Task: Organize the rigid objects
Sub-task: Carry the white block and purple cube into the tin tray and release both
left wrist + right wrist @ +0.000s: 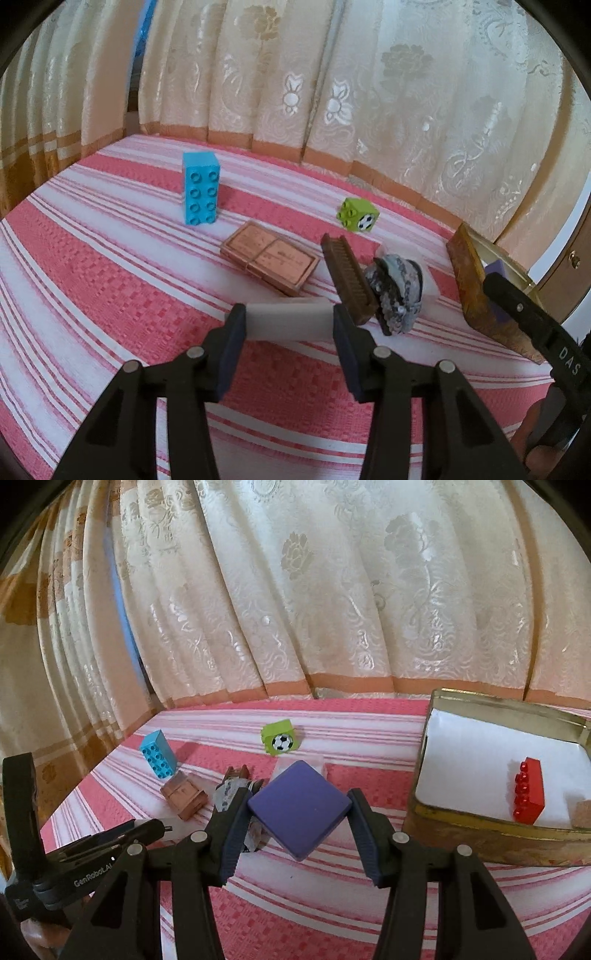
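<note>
On the striped red-and-white cloth covering the bench (pixel 110 277), both tongs have something clamped. The left tongs (pixel 288 325) are closed about halfway on a white block (pixel 290 319), pads pressing its two ends, and it looks to sit low, at or just above the cloth. The right tongs (pixel 299 812) are pinching a purple block (pixel 299 808) by two opposite corners, so it sits diamond-wise between the pads, held up off the cloth, just left of the tin box (pixel 421 775).

That box is open on the right side, lined with white, and it's got a red brick (pixel 530 795) standing on edge inside, plus a tan corner of something at the lower right that I can't make out.

Loose stuff out on the cloth: a blue brick (pixel 200 194) standing upright toward the back left, a green cube (pixel 356 215) with a soccer ball on it farther right, a flat copper-coloured case (pixel 269 258) in the middle, then a brown comb (pixel 349 280) leaning tilted against a grey-blue patterned thing (pixel 397 291), both just right of the left tongs. Cream curtains (pixel 332 590) with an orange band hang right behind the bench.
</note>
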A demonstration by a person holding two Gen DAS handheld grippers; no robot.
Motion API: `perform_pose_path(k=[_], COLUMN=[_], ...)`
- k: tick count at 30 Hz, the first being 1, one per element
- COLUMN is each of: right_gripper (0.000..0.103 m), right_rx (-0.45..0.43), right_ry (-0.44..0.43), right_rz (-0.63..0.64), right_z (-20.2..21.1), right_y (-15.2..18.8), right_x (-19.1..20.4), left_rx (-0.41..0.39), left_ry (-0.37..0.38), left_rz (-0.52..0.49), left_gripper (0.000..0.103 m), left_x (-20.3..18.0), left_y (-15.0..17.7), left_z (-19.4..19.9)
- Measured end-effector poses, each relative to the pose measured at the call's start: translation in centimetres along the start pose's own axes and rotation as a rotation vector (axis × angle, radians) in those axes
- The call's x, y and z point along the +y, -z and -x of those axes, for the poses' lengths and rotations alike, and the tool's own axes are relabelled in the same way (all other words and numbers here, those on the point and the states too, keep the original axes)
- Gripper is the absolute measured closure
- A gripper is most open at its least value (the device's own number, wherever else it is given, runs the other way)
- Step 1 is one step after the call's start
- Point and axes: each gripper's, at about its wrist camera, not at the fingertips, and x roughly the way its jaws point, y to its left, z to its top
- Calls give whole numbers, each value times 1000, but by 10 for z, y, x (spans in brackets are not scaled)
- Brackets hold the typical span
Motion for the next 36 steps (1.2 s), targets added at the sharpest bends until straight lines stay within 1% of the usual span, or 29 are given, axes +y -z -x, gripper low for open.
perform_pose_path(k=[5, 14, 17, 24, 36], right_gripper=[48, 48, 48, 48, 48], right_rx=[-63, -143, -168, -188, -199], right_ry=[7, 35, 51, 80, 145], right_rz=[8, 30, 45, 42, 28], right_z=[12, 30, 36, 43, 52], right_y=[-3, -7, -8, -9, -10], right_x=[-1, -4, -7, -21, -51], left_rx=[-61, -162, -173, -193, -211], left_ry=[-4, 16, 10, 24, 89], left_rz=[-33, -30, -48, -89, -166], left_gripper=[57, 57, 57, 57, 57], left_x=[-7, -16, -23, -44, -96], left_y=[1, 1, 0, -1, -7], left_z=[11, 26, 29, 32, 32])
